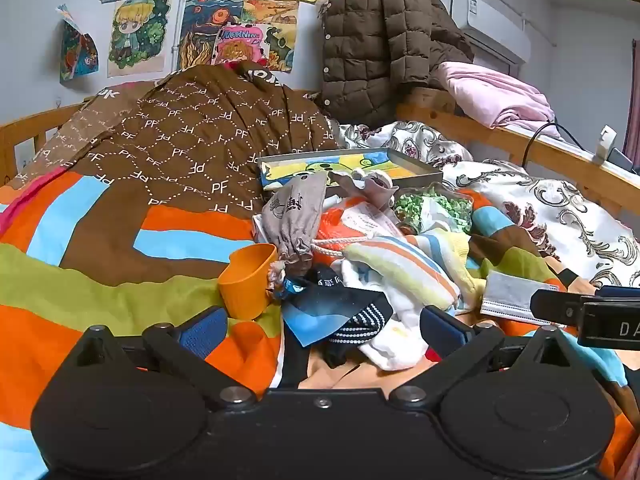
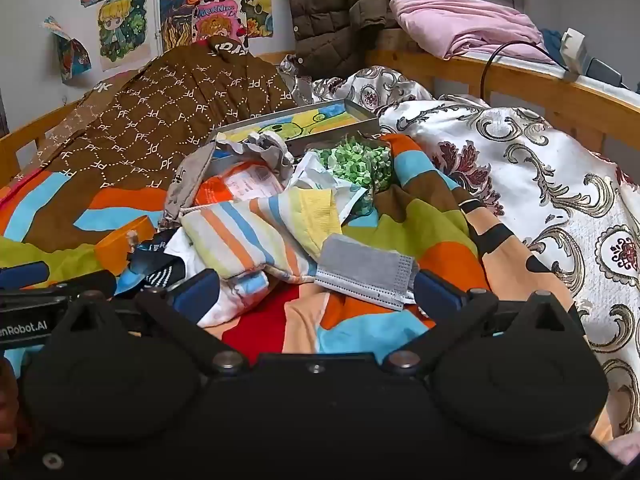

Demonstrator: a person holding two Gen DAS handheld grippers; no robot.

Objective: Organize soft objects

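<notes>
A pile of soft things lies on the striped bedspread (image 1: pixel 100 280): a striped cloth (image 1: pixel 400 268) (image 2: pixel 248 236), a black and blue sock (image 1: pixel 340 312), a white sock (image 1: pixel 396 344), a grey drawstring pouch (image 1: pixel 292 216) and a grey face mask (image 1: pixel 508 296) (image 2: pixel 368 272). My left gripper (image 1: pixel 324 332) is open, its blue pads either side of the socks, close in front. My right gripper (image 2: pixel 316 292) is open, just before the mask and the striped cloth. Its finger shows at the right edge of the left wrist view (image 1: pixel 560 308).
An orange cup (image 1: pixel 248 280) stands left of the pile. A shallow metal tray (image 1: pixel 348 164) with a drawing lies behind it, beside a bag of green bits (image 1: pixel 436 204). A brown PF quilt (image 1: pixel 192 140), a brown jacket (image 1: pixel 380 40) and wooden bed rails (image 1: pixel 540 148) lie beyond.
</notes>
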